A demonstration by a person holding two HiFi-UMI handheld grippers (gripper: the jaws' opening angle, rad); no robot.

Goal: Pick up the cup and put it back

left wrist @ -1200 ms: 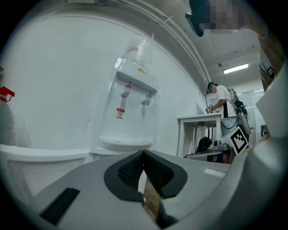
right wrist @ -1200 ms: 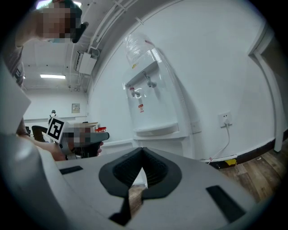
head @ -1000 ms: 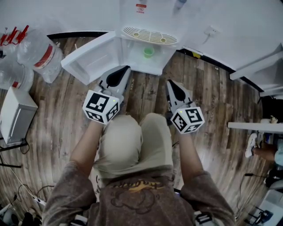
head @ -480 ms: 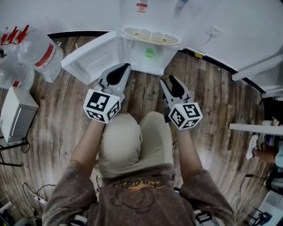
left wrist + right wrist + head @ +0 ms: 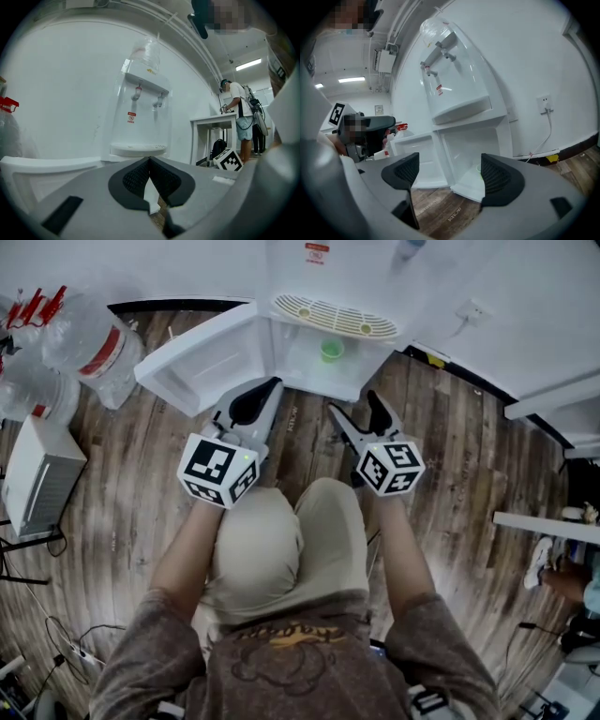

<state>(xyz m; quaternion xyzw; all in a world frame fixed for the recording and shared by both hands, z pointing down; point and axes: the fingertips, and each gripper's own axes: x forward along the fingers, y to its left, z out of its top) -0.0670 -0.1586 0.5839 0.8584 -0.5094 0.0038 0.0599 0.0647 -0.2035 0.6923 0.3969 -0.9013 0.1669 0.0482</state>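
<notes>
Cup (image 5: pixel 331 350) stands inside the open dispenser cabinet (image 5: pixel 295 360). Right hand-held gripper (image 5: pixel 354 406) has just been opening its jaws, nothing between them. Left hand-held gripper (image 5: pixel 270 386) is closed.

Quick count: one green cup (image 5: pixel 331 349), one water dispenser (image 5: pixel 323 296), one white box (image 5: pixel 37 474), two water jugs (image 5: pixel 89 345) (image 5: pixel 26 395), and two grippers, left gripper (image 5: pixel 270 384) and right gripper (image 5: pixel 354 404).

Cup (image 5: pixel 331 350) pale green, dispenser cabinet (image 5: pixel 202 367) white, floor (image 5: pixel 459 465) brown wood-grain planks, left gripper (image 5: pixel 270 385) & right gripper (image 5: pixel 353 403) grey w/ blk pads (image 5: pixel 246 405), blk/wht marker cubes (image 5: pixel 217 470).
</notes>
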